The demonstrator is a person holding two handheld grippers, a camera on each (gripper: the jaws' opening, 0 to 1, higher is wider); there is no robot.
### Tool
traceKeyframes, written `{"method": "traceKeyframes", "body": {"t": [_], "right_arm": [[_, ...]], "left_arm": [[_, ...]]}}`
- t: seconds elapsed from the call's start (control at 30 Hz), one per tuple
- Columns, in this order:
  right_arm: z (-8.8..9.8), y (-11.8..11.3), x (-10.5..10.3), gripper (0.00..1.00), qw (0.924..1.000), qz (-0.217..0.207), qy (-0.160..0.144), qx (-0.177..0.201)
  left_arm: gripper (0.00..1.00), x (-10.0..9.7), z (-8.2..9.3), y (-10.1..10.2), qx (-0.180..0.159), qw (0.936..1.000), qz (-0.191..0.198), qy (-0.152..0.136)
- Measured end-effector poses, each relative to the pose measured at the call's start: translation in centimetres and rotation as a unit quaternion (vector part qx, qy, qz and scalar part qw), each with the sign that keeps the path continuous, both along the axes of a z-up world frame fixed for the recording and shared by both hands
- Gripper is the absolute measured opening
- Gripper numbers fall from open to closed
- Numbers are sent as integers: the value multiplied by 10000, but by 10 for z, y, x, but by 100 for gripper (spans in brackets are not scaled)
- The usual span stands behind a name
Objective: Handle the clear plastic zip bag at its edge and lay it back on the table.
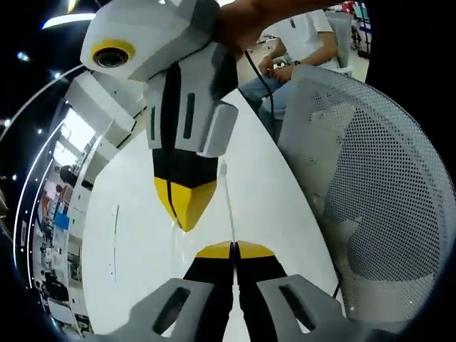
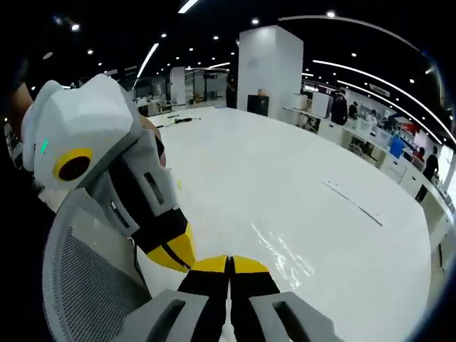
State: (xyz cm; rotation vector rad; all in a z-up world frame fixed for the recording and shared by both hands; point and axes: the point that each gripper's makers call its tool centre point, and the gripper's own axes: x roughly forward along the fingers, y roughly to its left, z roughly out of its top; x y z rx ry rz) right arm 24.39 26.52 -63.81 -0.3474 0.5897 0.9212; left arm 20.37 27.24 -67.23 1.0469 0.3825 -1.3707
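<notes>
While both tools apparently pinch the clear bag's edge, a mesh chair crowds the table.

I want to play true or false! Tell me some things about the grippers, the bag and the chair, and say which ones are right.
1. Both grippers pinch the clear plastic zip bag. True: the left gripper and the right gripper are each shut on its edge.
2. The table is black. False: it is white.
3. A grey mesh chair stands beside the table. True.
4. The right gripper's fingers are wide open. False: they are closed together.
5. The bag is full of red candy. False: it looks clear and empty.
</notes>
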Motion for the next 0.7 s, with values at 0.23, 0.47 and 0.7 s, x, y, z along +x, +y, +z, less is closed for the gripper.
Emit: {"method": "traceKeyframes", "body": {"t": [0.23,0.47,0.7], "right_arm": [[35,-7,20,0,9979,-263,-574,129],[38,-9,24,0,9968,-314,-730,11],[35,-12,24,0,9968,-357,-721,-22]], "left_arm": [[0,-3,-8,6,107,9999,65,10],[0,-7,-10,6,118,9997,140,146],[0,-14,-13,4,93,9995,135,254]]}}
